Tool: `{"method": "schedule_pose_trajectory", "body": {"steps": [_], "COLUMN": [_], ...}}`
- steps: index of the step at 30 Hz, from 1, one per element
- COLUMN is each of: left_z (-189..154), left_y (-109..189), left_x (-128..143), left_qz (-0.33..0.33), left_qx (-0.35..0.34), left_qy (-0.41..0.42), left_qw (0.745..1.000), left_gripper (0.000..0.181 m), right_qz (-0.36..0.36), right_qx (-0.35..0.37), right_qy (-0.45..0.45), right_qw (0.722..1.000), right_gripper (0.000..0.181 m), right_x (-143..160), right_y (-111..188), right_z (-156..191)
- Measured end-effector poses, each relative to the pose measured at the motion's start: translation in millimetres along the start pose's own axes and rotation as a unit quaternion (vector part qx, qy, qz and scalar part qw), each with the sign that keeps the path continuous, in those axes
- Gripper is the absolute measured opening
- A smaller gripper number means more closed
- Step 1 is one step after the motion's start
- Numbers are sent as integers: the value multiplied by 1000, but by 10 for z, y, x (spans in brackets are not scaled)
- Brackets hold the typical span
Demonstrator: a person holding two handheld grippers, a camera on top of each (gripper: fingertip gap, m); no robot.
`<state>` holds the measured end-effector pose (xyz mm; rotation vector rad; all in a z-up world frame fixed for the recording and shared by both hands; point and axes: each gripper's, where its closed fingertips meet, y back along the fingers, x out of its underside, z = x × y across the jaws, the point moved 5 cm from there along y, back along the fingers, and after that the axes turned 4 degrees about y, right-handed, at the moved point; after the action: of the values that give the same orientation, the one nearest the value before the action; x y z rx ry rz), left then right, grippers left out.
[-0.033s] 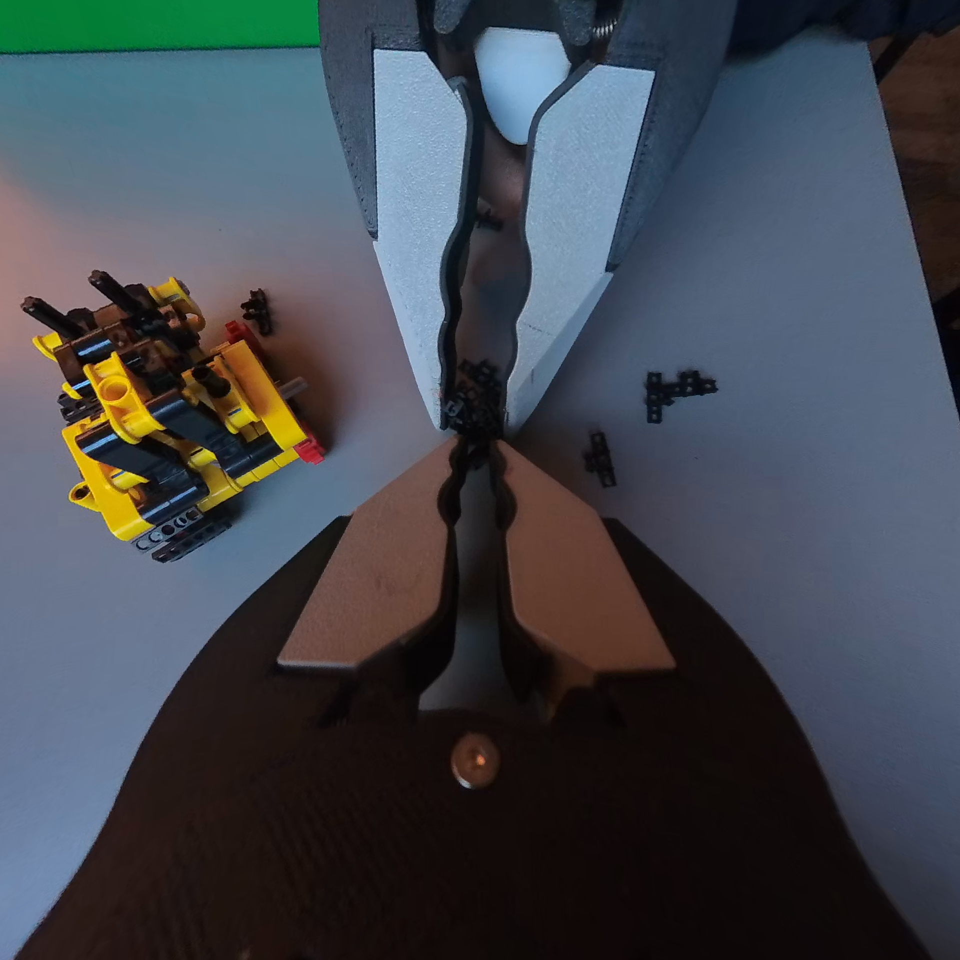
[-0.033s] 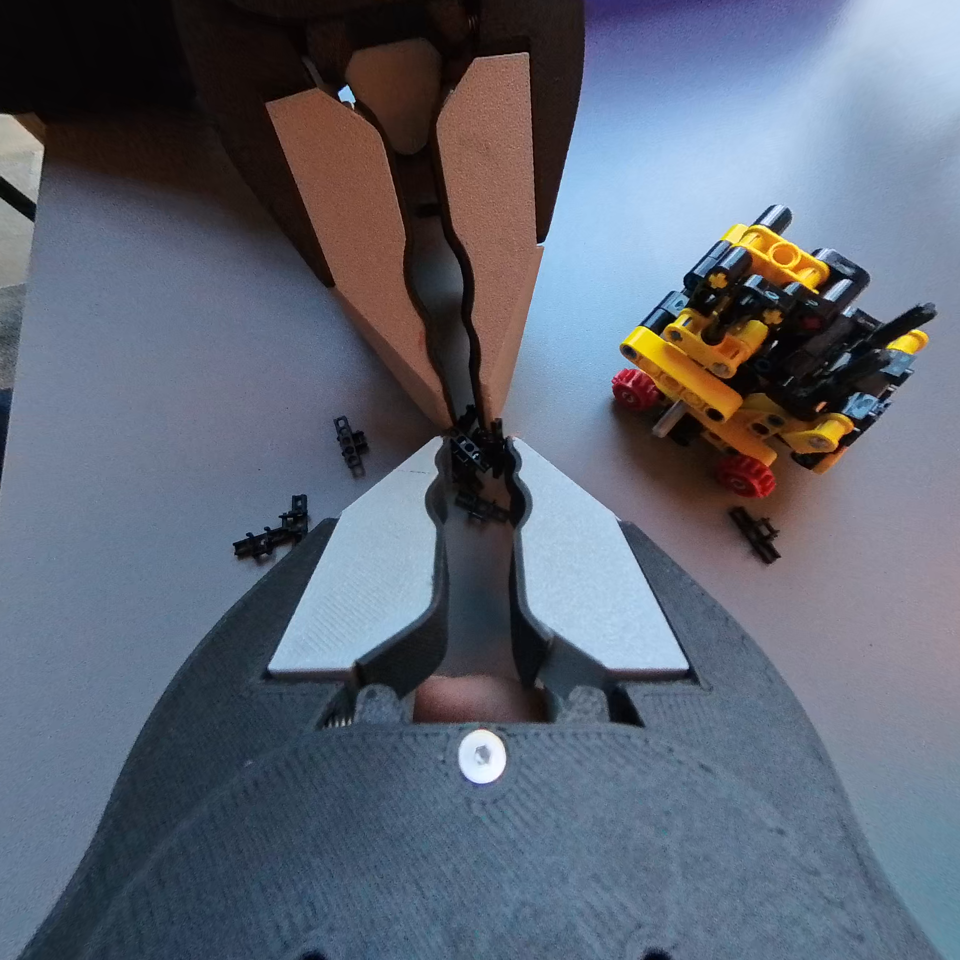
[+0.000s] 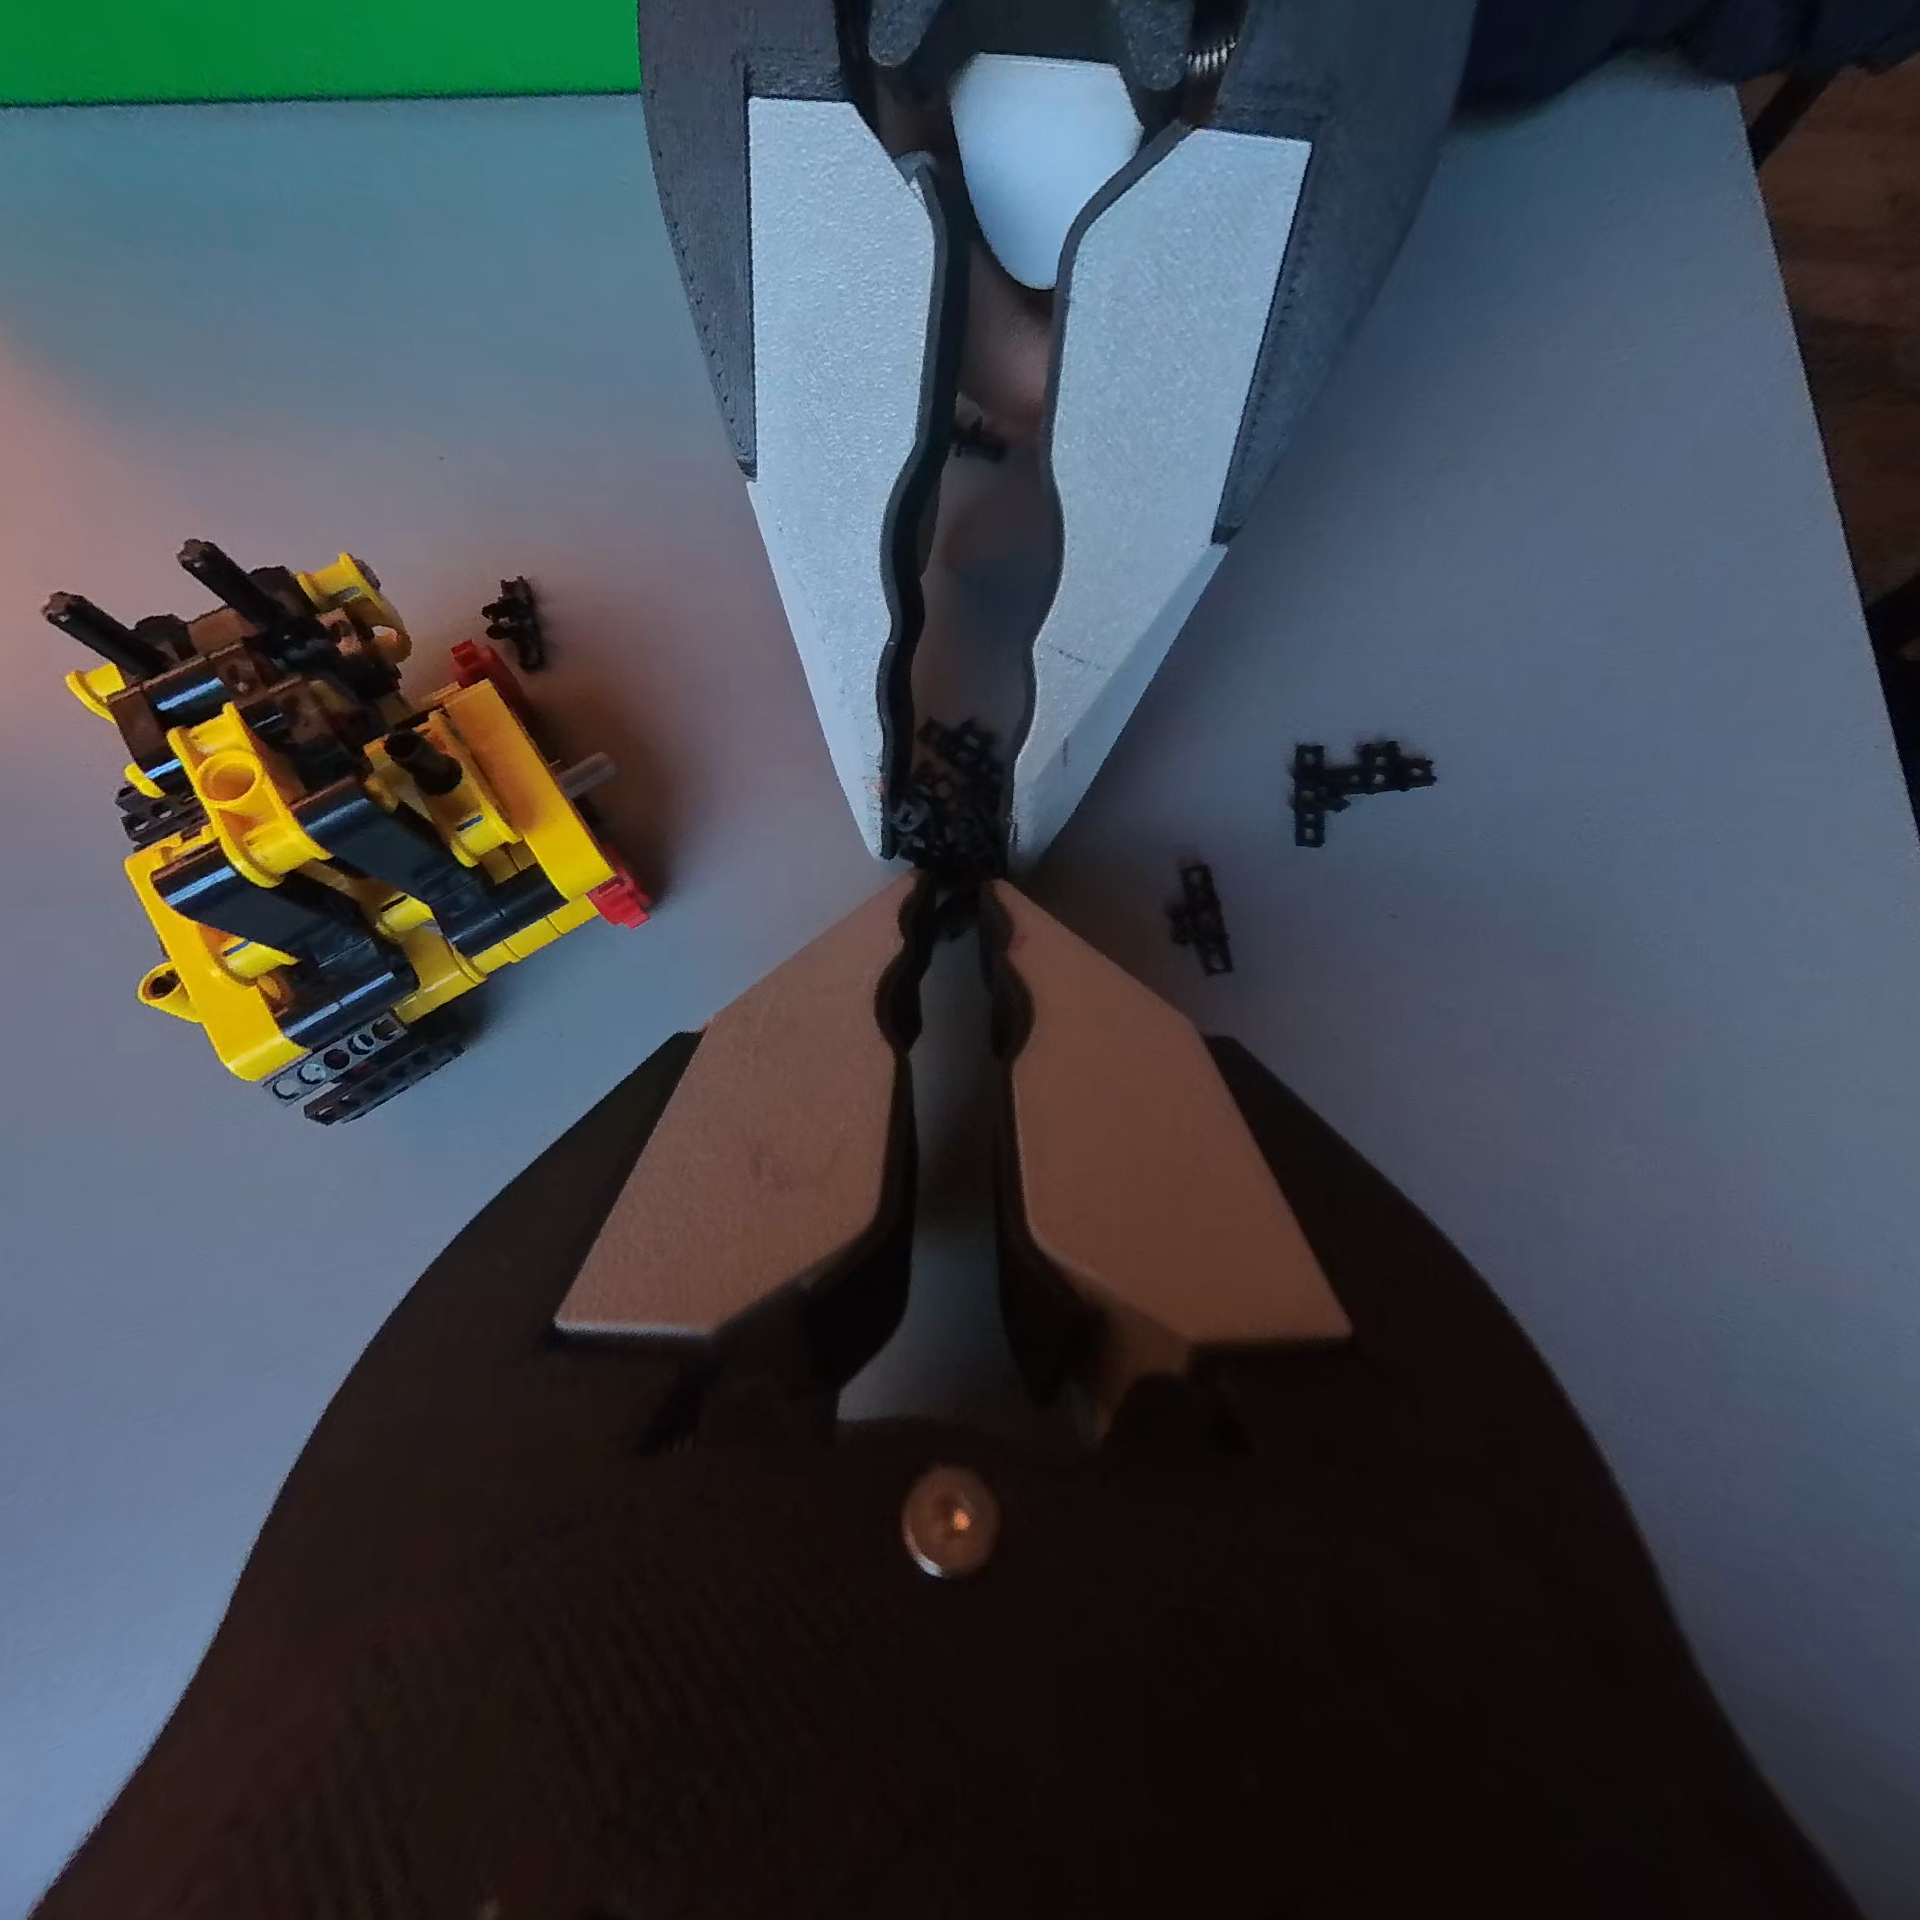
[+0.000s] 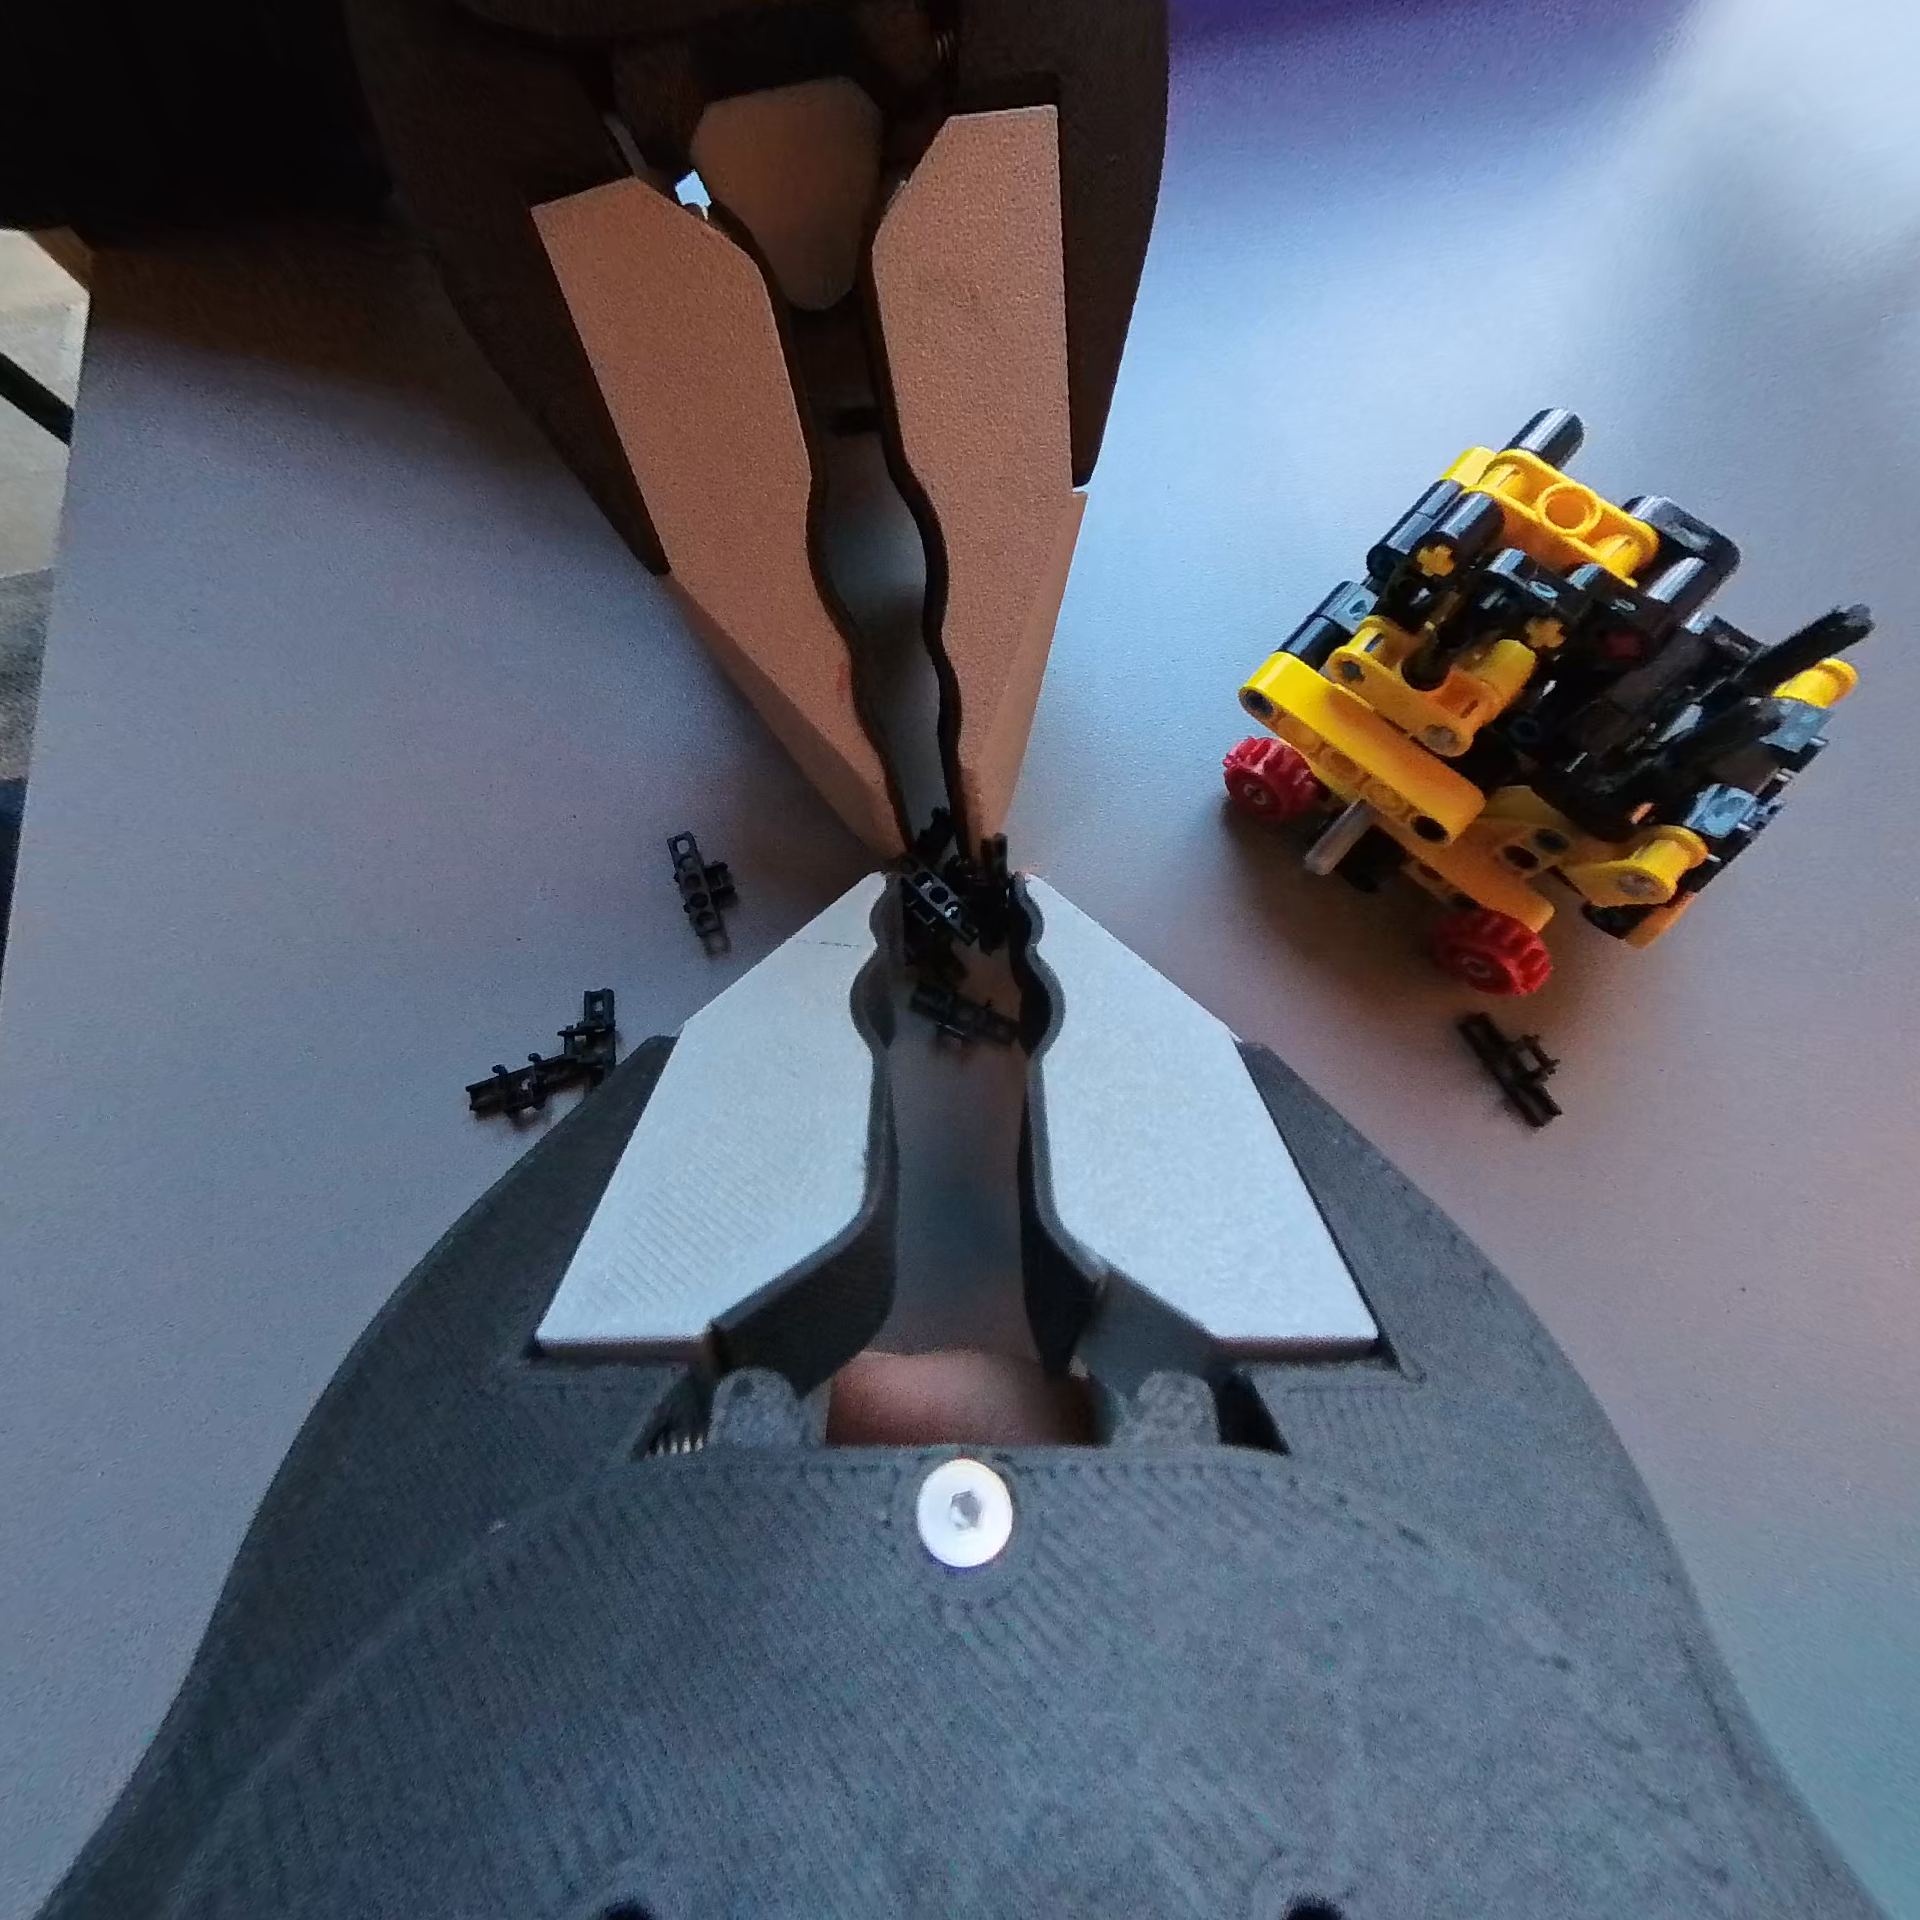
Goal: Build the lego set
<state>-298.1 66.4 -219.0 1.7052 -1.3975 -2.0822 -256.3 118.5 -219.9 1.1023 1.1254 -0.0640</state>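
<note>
— Grey desk (image 3: 312,312), what sits on it?
— Yellow-and-black lego vehicle (image 3: 343,831), loose black links (image 3: 1351,774) around.
— And the grippers?
— Tip to tip: left gripper (image 3: 951,914) and right gripper (image 4: 951,904) both have fingers clamped on one black track chain (image 4: 940,899) between them.

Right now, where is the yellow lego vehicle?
The yellow lego vehicle sits on the grey table, left in the left wrist view and right in the right wrist view, a loose black track link beside it.
</note>
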Motion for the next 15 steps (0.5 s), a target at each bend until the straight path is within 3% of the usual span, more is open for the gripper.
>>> {"method": "schedule_pose_trajectory", "body": {"steps": [15], "left_z": [-15], "left_y": [5], "left_x": [-3], "left_qz": [0], "left_qx": [-4], "left_qy": [-11], "left_qw": [1000], "left_gripper": [5], "right_qz": [-8], "right_qx": [-2], "right_qy": [1], "right_qw": [1000], "right_gripper": [16], "right_x": [-12], "right_y": [20], "right_z": [9]}}
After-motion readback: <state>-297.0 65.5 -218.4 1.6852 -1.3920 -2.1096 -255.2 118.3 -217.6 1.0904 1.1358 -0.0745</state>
